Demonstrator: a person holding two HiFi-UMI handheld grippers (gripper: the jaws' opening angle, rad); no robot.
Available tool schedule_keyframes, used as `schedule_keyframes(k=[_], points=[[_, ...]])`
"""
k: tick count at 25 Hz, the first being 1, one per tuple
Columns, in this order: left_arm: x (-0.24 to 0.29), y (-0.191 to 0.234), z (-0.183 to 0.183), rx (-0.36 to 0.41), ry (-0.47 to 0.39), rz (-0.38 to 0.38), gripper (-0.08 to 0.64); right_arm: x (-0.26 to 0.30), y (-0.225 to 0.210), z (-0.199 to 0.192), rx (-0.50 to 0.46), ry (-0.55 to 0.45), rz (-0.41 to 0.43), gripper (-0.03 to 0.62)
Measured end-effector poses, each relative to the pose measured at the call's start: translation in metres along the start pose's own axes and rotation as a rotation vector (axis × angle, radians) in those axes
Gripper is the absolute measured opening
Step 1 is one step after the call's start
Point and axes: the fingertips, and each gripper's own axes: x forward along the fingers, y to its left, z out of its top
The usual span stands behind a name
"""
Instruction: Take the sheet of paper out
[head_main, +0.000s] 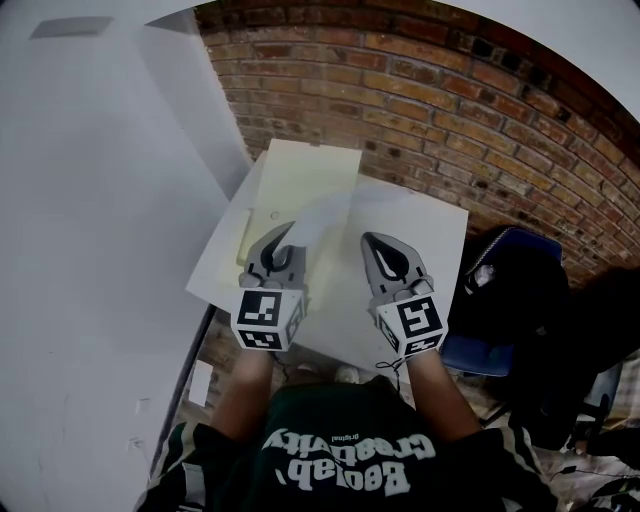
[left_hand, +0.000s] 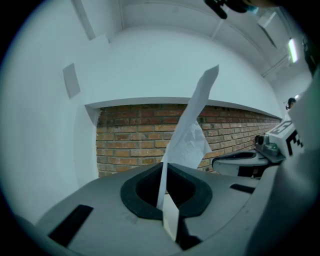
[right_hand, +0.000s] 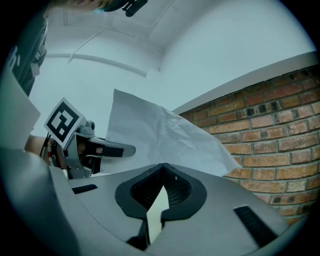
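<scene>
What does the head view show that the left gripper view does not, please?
Only the head view shows the pale yellow sheet and the person's arms. Only the left gripper view shows the left claw shut on the white paper, which runs edge-on between its jaws. Both show the brick wall and the right claw.

A red brick wall (head_main: 450, 110) runs below a plain white wall (head_main: 90, 200). A blue chair (head_main: 515, 290) stands at the right. A strip light (left_hand: 291, 50) glows on the ceiling.
</scene>
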Motion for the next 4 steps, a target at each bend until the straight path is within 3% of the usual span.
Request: schedule_keyframes(k=[4], points=[[-0.0003,-0.0021,-0.0009,-0.001,0.000,0.004,0.000,-0.0017,0.0005,-0.0017,-0.002,0.001,0.007,-0.008]])
